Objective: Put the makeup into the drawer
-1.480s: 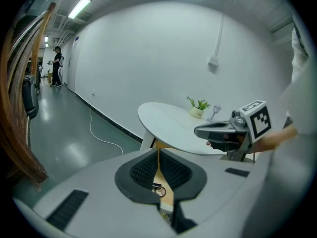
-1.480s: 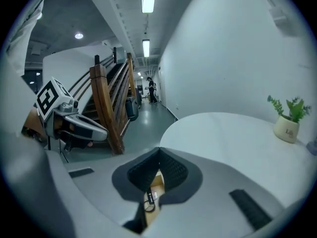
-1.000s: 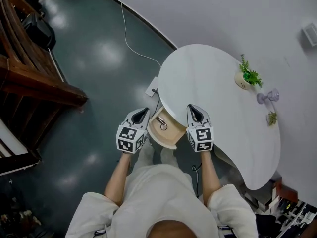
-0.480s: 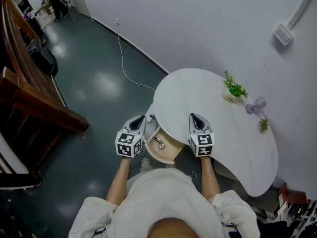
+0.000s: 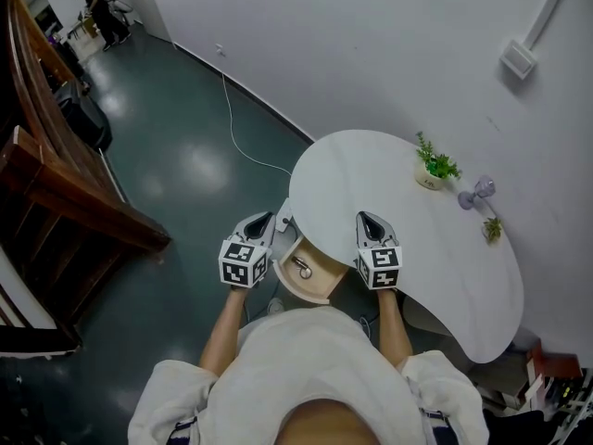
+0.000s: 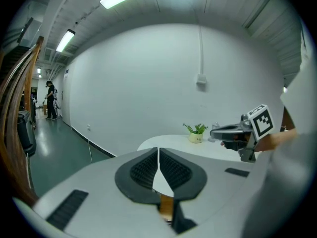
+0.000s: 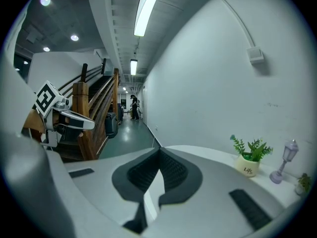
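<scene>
In the head view a pale wooden drawer (image 5: 316,286) stands pulled out from under the near edge of the white rounded table (image 5: 398,230). A small dark and silvery item (image 5: 302,268) lies inside it. My left gripper (image 5: 263,218) hovers just left of the drawer, shut and empty. Over the table edge, right of the drawer, my right gripper (image 5: 364,219) is also shut with nothing in it. In the left gripper view the ribbed pads (image 6: 146,166) meet, and the right gripper (image 6: 214,131) shows beyond. The right gripper view shows shut pads (image 7: 173,167) and the left gripper (image 7: 91,125).
A potted plant (image 5: 432,171), a small purple lamp (image 5: 474,193) and a tiny plant (image 5: 491,230) stand along the table's far side by the white wall. A cable (image 5: 233,100) runs over the dark floor. A wooden staircase (image 5: 56,174) is at left; a person (image 5: 100,7) stands far off.
Both grippers have lifted a little while staying on either side of the open drawer, both still shut. The head camera has tilted up, so more of the wall shows.
</scene>
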`<state>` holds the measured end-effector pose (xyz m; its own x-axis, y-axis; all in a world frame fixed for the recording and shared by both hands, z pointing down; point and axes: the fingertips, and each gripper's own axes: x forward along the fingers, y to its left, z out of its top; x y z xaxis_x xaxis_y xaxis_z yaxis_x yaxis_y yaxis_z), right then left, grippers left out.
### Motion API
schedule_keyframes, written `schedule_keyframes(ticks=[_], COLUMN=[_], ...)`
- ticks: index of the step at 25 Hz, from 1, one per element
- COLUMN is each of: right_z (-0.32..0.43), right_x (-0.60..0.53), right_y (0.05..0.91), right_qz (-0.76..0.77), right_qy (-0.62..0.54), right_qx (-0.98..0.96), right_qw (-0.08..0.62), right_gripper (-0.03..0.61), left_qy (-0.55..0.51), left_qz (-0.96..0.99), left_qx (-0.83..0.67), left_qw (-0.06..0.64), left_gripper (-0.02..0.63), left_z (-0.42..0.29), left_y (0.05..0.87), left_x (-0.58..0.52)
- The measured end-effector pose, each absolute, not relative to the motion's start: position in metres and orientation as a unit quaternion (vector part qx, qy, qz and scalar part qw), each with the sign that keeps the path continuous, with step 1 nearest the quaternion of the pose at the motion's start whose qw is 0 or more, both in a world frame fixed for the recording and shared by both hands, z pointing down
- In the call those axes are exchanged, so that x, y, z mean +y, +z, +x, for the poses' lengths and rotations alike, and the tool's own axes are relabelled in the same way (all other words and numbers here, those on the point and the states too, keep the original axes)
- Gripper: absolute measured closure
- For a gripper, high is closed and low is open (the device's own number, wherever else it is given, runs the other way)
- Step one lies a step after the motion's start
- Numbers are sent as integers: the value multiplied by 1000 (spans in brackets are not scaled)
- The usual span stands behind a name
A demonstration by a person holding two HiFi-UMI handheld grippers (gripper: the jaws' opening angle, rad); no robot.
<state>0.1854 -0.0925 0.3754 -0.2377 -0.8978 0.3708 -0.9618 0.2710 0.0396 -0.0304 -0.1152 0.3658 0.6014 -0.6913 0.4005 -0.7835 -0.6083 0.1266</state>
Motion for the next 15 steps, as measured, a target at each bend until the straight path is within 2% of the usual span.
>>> schedule_keyframes(ticks=[15], right_z=[179], right_x=[-74], right_y=[386], right_qz=[592], right_qy=[108], right_qx=[-779], right_qw=[174], right_gripper=[581], left_qy=[154], left_qz=[884], left_qx=[-416], left_qw=[148], left_gripper=[596], left_z=[-32], left_y=[366], left_x=[-107])
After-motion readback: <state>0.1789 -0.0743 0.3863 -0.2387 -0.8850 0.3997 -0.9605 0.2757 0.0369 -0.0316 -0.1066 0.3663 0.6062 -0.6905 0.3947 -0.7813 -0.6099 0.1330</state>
